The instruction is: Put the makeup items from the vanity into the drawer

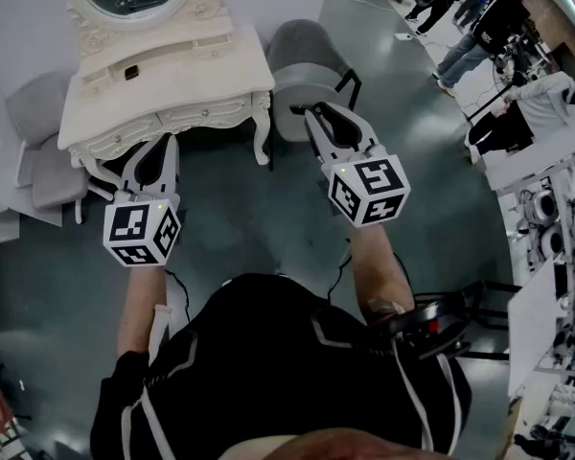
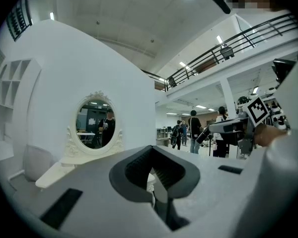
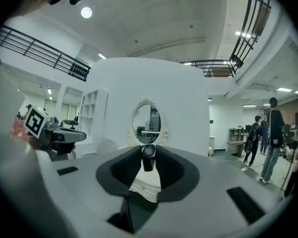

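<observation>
1. Right gripper [image 3: 148, 156]: jaws about half closed, pads clamped on a small dark makeup tube [image 3: 148, 163] with a shiny round cap. It is pinched at the very tips, just under the cap.
2. Left gripper [image 2: 151, 150]: tips drawn together with nothing between them, near the front edge of the vanity [image 1: 172, 77].
3. The tube is off the vanity, carried level over the floor to its right, in front of the grey chair [image 1: 302, 51].
4. Handling, my read: light, rigid, smooth-sided. The round body can twist or slip in the pads, and the glossy cap is the worst place to hold.
5. Best hold is across the body below the cap and deeper in the pads. The tip pinch looks marginal.
6. The vanity drawer [image 1: 187, 120] looks closed, so it likely needs opening first.
7. There is a small dark thing [image 1: 131, 72] on the vanity top. I can't tell what it is.
</observation>
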Available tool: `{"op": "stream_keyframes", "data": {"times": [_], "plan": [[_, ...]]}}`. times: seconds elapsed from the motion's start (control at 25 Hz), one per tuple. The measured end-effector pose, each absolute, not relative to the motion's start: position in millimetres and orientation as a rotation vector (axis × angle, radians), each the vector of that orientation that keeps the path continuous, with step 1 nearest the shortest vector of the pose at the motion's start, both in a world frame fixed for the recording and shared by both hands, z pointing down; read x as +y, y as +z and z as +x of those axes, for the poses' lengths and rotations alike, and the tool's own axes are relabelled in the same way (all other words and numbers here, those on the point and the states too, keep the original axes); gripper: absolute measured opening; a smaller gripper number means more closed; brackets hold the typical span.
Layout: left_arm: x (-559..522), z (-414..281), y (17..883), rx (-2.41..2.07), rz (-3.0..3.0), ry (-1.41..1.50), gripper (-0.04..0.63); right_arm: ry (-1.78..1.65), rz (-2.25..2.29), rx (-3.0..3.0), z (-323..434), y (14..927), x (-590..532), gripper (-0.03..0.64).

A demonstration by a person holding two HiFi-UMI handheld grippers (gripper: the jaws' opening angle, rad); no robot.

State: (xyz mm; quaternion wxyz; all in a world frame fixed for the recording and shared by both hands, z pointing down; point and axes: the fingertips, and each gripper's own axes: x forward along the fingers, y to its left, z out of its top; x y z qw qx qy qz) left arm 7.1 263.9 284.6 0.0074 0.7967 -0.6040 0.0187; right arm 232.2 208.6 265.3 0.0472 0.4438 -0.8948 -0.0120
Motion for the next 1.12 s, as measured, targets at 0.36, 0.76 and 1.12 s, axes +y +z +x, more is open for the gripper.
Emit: {"op": "stream_keyframes", "data": {"times": [0.36, 0.76, 1.12], "plan": [[268.0, -5.9, 281.4, -1.905, 2.463, 0.020, 0.003, -0.038, 1.352, -2.730, 223.4, 262.9, 214.7, 0.095], [270.5, -32.6, 284.8, -1.892, 2.504, 0.058, 0.003, 0.022, 1.392, -2.790, 202.1, 255.4, 218.1, 0.094], [262.1, -64.9, 296.2, -1.858, 2.546, 0.083, 0.003, 0.046, 1.418, -2.765, 167.8, 266.0, 214.3, 0.094]]}}
